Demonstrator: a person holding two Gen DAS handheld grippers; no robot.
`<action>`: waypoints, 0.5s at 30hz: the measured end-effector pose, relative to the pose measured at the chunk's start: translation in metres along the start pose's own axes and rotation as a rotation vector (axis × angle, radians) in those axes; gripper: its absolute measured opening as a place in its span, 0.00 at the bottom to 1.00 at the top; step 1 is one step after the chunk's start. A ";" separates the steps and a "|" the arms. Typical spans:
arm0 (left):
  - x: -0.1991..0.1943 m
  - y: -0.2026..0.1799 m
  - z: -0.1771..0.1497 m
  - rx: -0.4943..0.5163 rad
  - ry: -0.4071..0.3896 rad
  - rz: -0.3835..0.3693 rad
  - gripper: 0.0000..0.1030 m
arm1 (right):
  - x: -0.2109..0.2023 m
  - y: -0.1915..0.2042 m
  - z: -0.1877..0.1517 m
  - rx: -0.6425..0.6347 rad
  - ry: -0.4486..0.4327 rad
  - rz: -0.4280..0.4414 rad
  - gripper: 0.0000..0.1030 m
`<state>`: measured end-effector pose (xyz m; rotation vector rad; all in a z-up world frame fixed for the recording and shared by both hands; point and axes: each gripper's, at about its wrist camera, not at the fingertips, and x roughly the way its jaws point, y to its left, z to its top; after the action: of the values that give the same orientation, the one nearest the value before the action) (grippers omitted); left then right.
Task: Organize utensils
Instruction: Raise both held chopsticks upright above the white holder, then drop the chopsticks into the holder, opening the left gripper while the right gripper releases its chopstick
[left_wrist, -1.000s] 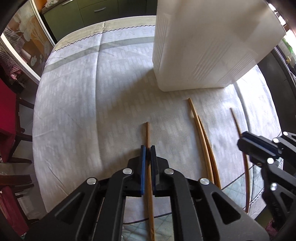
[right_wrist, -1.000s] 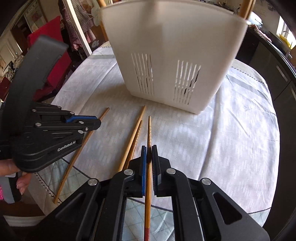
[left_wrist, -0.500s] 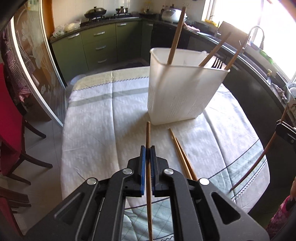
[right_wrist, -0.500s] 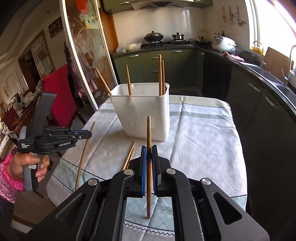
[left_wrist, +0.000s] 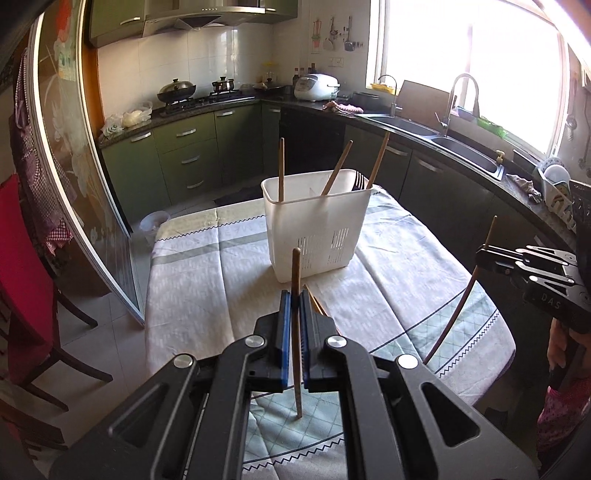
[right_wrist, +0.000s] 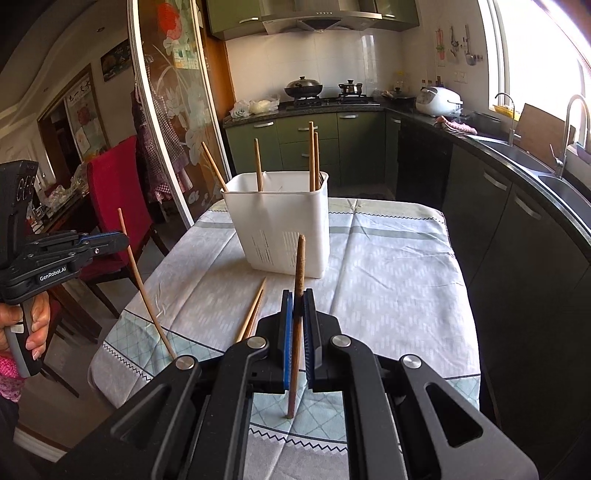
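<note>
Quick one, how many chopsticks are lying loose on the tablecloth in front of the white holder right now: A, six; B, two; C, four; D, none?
B: two chopsticks lie together on the tablecloth before the white holder; the left gripper and right gripper each hold one lifted.

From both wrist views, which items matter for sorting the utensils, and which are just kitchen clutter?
Job items:
- left gripper, shut on a chopstick
- right gripper, shut on a darker chopstick
- white utensil basket
- two loose chopsticks on the tablecloth

Lying about:
- rice cooker
- wok
- red chair
</note>
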<state>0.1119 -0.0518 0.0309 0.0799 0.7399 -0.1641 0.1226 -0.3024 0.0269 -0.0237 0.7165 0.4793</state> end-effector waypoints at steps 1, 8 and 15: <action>0.000 -0.001 -0.001 0.007 -0.002 0.004 0.04 | 0.000 0.001 0.000 -0.005 0.000 -0.003 0.06; -0.007 0.003 0.004 -0.007 -0.012 -0.017 0.04 | 0.003 0.004 0.006 -0.010 0.002 0.005 0.06; -0.017 0.003 0.027 0.000 -0.049 -0.023 0.04 | -0.007 0.016 0.038 -0.047 -0.039 0.034 0.06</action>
<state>0.1184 -0.0501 0.0622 0.0675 0.6920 -0.1871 0.1351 -0.2844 0.0630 -0.0464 0.6684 0.5275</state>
